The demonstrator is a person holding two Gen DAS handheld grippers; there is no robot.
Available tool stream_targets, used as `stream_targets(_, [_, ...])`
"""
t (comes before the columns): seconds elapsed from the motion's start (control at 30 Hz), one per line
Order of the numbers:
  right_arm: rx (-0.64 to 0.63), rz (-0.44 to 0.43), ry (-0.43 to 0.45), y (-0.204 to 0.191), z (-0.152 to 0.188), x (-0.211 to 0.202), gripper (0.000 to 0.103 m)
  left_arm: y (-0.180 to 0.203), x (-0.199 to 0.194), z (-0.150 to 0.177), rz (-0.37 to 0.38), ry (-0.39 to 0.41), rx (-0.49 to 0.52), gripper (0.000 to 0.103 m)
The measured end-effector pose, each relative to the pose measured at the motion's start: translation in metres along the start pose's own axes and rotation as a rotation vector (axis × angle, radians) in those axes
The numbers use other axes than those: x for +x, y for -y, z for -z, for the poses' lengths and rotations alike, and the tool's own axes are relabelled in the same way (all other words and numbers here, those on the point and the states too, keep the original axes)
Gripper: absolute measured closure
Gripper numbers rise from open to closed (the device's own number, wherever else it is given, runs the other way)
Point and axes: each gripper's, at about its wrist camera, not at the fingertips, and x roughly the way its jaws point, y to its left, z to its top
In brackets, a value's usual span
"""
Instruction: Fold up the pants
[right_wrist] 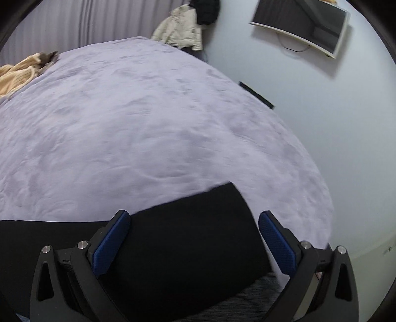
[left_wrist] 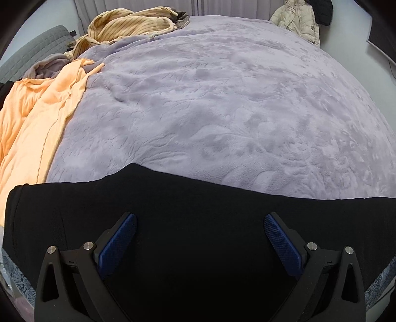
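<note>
Both grippers stand with their jaws spread wide and nothing between the blue pads. Taking the black pants (left_wrist: 198,223) as the landmark: the left gripper (left_wrist: 200,224) hangs over the pants near their left end, its two fingers pointing forward across the cloth toward the far side of the bed (left_wrist: 222,99). The right gripper (right_wrist: 194,221) hangs over the pants' right end; its left finger lies over the dark cloth, and its right finger (right_wrist: 277,245) sits past the pants' right edge, over the lavender plush cover. Whether any pad touches the cloth cannot be told from either view.

One pair of pants is in view, laid flat as a long dark band along the near edge of the bed, with a squared-off end at the right and a small peak rising in its far edge toward the left.

Beyond the pants, other garments count as follows. One peach-orange garment (left_wrist: 37,119) lies crumpled just past the pants' left end. One tan striped garment (left_wrist: 128,24) is heaped well beyond that, at the bed's far left corner. One cream puffer jacket (left_wrist: 297,19) hangs far behind the pants by the wall, with one dark item (right_wrist: 205,10) hanging beside it. One screen (right_wrist: 302,24) is mounted on the wall well to the right.
</note>
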Motion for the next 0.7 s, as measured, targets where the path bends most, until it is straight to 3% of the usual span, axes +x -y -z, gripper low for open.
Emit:
stream_targets(0.1, [0.016,0.052,0.08,0.013,0.012,-0.036,0.0,0.002,-0.02,0.019,-0.017,0.026,0.005,0.0])
stream_targets(0.13, [-0.007,0.014,0.119,0.007,0.021,-0.053,0.0,0.008,-0.027,0.029,-0.005,0.028,0.022,0.0])
stream_targets(0.2, [-0.056,-0.135,0.166,-0.016,0.044,-0.085,0.0,0.027,-0.036,0.049,0.027,0.031,0.091,0.0])
stream_targets(0.27, [-0.12,-0.314,0.142,-0.045,0.066,-0.102,0.0,0.049,-0.048,0.071,0.02,0.053,0.179,0.0])
stream_targets(0.33, [-0.2,-0.422,0.112,-0.078,0.089,-0.112,0.0,0.061,-0.06,0.086,0.003,0.101,0.241,0.0])
stream_targets(0.4, [-0.289,-0.412,0.097,-0.102,0.105,-0.11,0.0,0.06,-0.061,0.096,-0.037,0.121,0.28,0.0])
stream_targets(0.47, [-0.328,-0.396,0.074,-0.103,0.112,-0.098,0.0,0.042,-0.059,0.098,-0.062,0.112,0.258,0.0])
stream_targets(0.53, [-0.287,-0.409,0.08,-0.08,0.109,-0.095,0.0,0.012,-0.056,0.097,-0.048,0.082,0.179,0.0])
stream_targets(0.7, [-0.117,-0.281,0.041,0.008,0.092,-0.06,0.0,-0.056,-0.053,0.098,-0.031,0.044,0.003,0.0])
